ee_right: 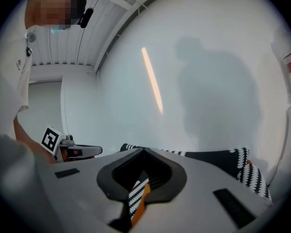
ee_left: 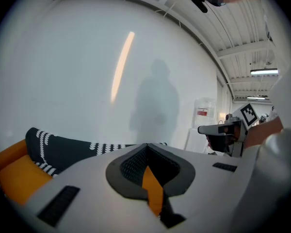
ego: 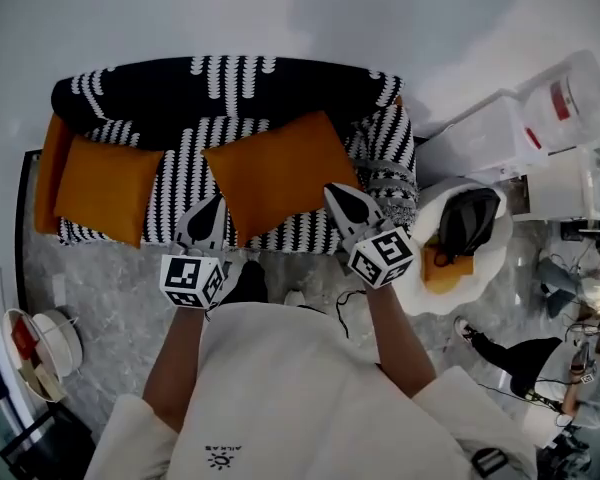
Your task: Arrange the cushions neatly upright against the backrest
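Flanking the askew middle cushion at the sofa's front edge, left tool and right tool (pressed together, empty) are poised for righting it.

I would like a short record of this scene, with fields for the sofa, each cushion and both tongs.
sofa: black-and-white patterned cover
middle cushion: orange, large, askew on the seat
left cushion: orange, smaller, at the seat's left end
left tongs: shut, tips at the middle cushion's front left corner
right tongs: shut, tips at its front right corner
contact with cushion: cannot tell
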A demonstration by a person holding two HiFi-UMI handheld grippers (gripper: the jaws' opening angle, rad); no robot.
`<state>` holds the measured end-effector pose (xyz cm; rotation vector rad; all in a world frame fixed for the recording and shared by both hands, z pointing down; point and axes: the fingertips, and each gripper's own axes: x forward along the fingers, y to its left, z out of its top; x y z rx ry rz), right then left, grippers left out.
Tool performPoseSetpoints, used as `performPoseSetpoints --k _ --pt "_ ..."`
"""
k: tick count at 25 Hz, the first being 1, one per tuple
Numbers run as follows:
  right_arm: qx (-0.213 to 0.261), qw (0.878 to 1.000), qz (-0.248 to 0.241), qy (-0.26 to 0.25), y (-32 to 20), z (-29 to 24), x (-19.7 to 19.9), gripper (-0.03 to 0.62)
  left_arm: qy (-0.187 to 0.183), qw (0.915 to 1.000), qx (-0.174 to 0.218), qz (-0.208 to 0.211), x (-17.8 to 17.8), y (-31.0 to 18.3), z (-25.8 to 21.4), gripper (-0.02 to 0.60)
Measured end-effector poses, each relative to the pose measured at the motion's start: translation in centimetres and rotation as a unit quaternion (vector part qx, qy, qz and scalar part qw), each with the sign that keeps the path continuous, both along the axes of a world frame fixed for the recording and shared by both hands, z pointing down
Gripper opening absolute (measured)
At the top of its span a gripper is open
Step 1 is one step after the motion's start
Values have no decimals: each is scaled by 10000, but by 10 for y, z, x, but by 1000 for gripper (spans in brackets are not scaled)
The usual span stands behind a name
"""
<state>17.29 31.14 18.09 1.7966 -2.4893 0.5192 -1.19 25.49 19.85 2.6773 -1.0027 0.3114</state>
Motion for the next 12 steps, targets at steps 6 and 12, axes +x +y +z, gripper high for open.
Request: performPoseSetpoints --k 6,12 --pt "-170 9996 193 75 -57 7 2 23 -37 9994 -194 275 3 -62 19 17" --pt "-572 9969 464 267 -103 38 18 23 -88 9970 -586 496 13 -117 62 17"
